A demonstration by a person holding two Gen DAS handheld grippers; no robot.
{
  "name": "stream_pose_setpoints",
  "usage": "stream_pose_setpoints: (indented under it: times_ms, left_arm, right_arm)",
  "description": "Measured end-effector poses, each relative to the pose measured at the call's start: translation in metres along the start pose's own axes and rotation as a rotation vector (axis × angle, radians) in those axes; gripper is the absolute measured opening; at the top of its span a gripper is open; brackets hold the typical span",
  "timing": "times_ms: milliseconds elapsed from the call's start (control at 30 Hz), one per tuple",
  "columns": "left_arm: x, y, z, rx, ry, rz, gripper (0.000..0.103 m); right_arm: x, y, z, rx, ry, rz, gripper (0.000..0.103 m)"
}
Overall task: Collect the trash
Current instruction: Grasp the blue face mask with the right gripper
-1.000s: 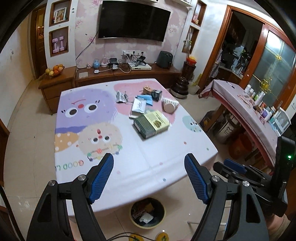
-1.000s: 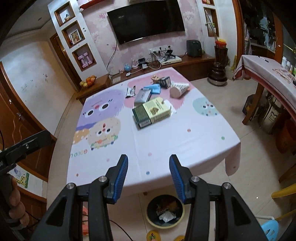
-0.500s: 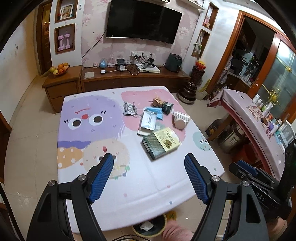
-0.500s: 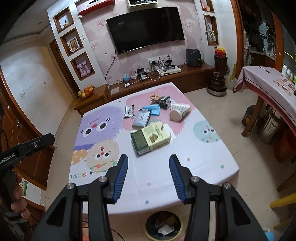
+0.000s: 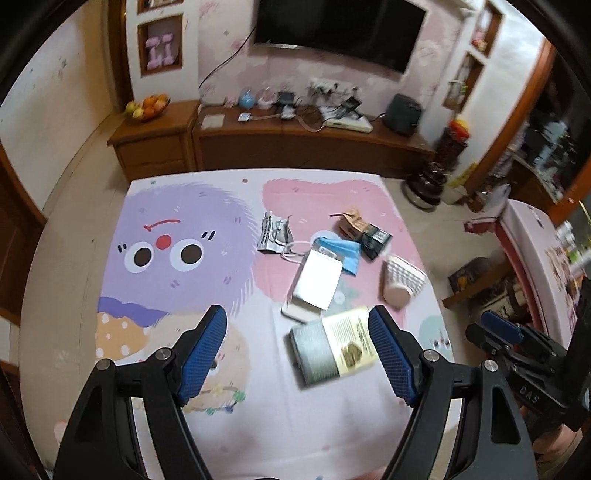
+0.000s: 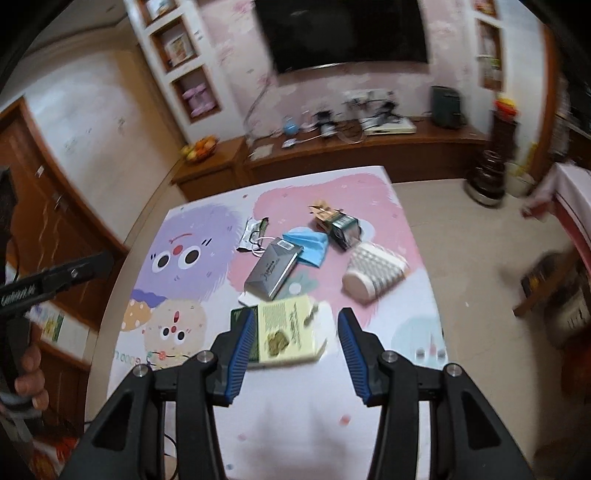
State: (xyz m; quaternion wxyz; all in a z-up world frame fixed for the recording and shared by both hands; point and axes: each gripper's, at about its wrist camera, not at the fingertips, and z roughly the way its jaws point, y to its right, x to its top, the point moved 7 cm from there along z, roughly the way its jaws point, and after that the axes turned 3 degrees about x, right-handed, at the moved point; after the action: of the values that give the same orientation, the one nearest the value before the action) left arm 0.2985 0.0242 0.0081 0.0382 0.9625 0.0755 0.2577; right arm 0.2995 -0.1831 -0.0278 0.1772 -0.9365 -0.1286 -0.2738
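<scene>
Both tongs have travelled forward over the table (image 5: 303, 424) since the earlier frames, so the bin on the floor has dropped out of sight and the litter looms larger. Left tongs (image 5: 297, 356) stand wide open with nothing between their blue ribbed pads, above the printed cloth just left of the book (image 5: 332, 350). Right tongs (image 6: 293, 356) are likewise open and empty, their pads framing the near end of that same book (image 6: 286, 332), which lies flat with a yellow and green cover. Beyond the book rests a silvery rectangular packet (image 5: 317, 282), its far corner overlapping a crumpled blue face mask (image 5: 341, 249). Left of the book's far end, past the packet, sits a crinkled foil wrapper (image 5: 273, 232). Right of the book a ribbed white paper cup (image 5: 400, 282) lies on its side. Farther from the book, behind the mask, a small dark carton (image 5: 375, 240) touches a crushed brown box (image 5: 351, 221). The cloth is glossy, pastel, with cartoon faces. Past the table from the book stands a wooden cabinet (image 5: 295, 144) strewn with cables, under a wall television (image 5: 340, 33).
</scene>
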Motion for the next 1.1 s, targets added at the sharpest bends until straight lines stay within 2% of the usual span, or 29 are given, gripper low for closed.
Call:
stream_pose_setpoints:
  times_ms: [167,267,433,533,633,900,1033,1067,1100]
  left_arm:
    - [0.036,0.009,0.062,0.073,-0.057,0.0,0.078]
    - [0.053,0.013,0.101,0.101,-0.089,0.019,0.078]
    - [0.059,0.009,0.137,0.127,-0.129,0.024,0.078]
    - [0.061,0.0,0.151,0.143,-0.143,0.013,0.078]
    - [0.063,-0.01,0.159,0.146,-0.151,-0.015,0.078]
    - [0.07,-0.027,0.178,0.136,-0.161,-0.081,0.078]
    - [0.075,-0.029,0.187,0.125,-0.161,-0.097,0.078]
    - [0.076,-0.029,0.189,0.123,-0.16,-0.103,0.078]
    - [0.077,-0.029,0.191,0.119,-0.159,-0.11,0.078]
  right_arm:
    - [0.044,0.015,0.062,0.075,-0.079,-0.195,0.047]
    - [0.059,0.017,0.105,0.118,-0.132,-0.297,0.047]
    - [0.072,0.017,0.18,0.137,-0.227,-0.409,0.046]
    - [0.074,0.018,0.214,0.142,-0.27,-0.444,0.037]
    - [0.075,0.022,0.241,0.128,-0.304,-0.46,0.035]
    - [0.071,0.019,0.28,0.139,-0.393,-0.5,0.035]
    - [0.064,0.01,0.283,0.156,-0.417,-0.54,0.035]
    - [0.062,0.008,0.285,0.159,-0.426,-0.555,0.034]
    - [0.061,0.006,0.286,0.158,-0.425,-0.572,0.028]
